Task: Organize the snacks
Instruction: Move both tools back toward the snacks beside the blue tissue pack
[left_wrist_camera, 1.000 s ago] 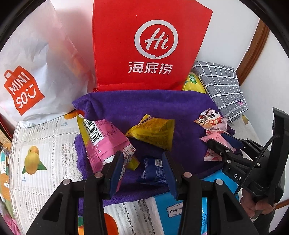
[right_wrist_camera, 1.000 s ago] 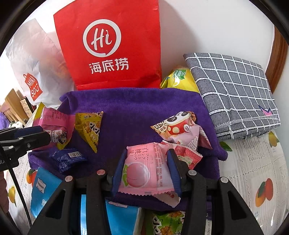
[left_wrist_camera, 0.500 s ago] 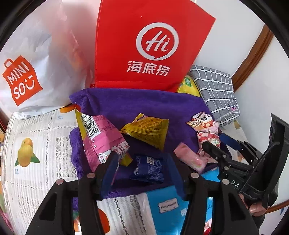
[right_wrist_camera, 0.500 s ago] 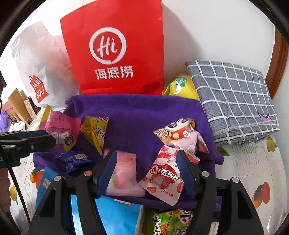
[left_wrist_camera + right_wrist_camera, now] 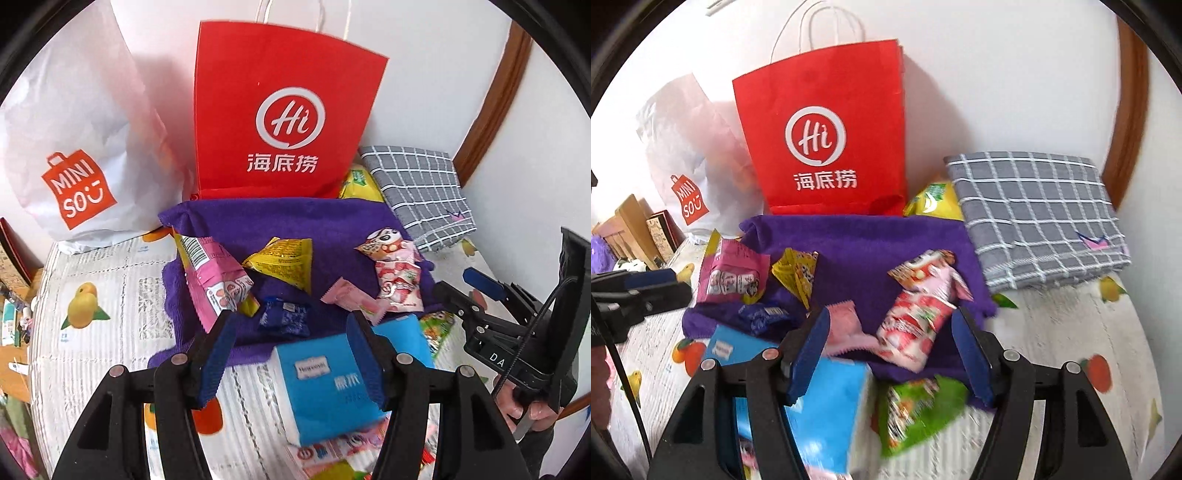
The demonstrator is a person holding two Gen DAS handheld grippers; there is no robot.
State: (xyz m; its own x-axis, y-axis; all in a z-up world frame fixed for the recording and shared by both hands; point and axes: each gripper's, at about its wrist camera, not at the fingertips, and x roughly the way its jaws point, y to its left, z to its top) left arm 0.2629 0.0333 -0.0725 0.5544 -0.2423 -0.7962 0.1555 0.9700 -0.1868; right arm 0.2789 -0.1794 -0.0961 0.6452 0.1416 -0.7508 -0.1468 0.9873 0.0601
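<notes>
Snack packets lie on a purple towel (image 5: 314, 229): a pink bag (image 5: 210, 269), a yellow triangular packet (image 5: 284, 262), a small dark blue packet (image 5: 284, 314), a pink peach packet (image 5: 351, 299), a strawberry packet (image 5: 916, 321) and a panda packet (image 5: 384, 242). My left gripper (image 5: 290, 321) hovers above the towel's near edge, its jaws opening with nothing between them. My right gripper (image 5: 890, 317) hangs open and empty above the peach and strawberry packets. It also shows at the right of the left wrist view as the right gripper (image 5: 458, 288).
A red paper bag (image 5: 280, 118) and a white Miniso bag (image 5: 74, 155) stand against the wall behind the towel. A grey checked cloth (image 5: 417, 184) lies at the right. Blue tissue packs (image 5: 325, 387) and a green packet (image 5: 916, 410) lie in front.
The right gripper let go of the pink peach packet, which now lies on the towel. Both grippers opened wider, rose and drew back from the snacks.
</notes>
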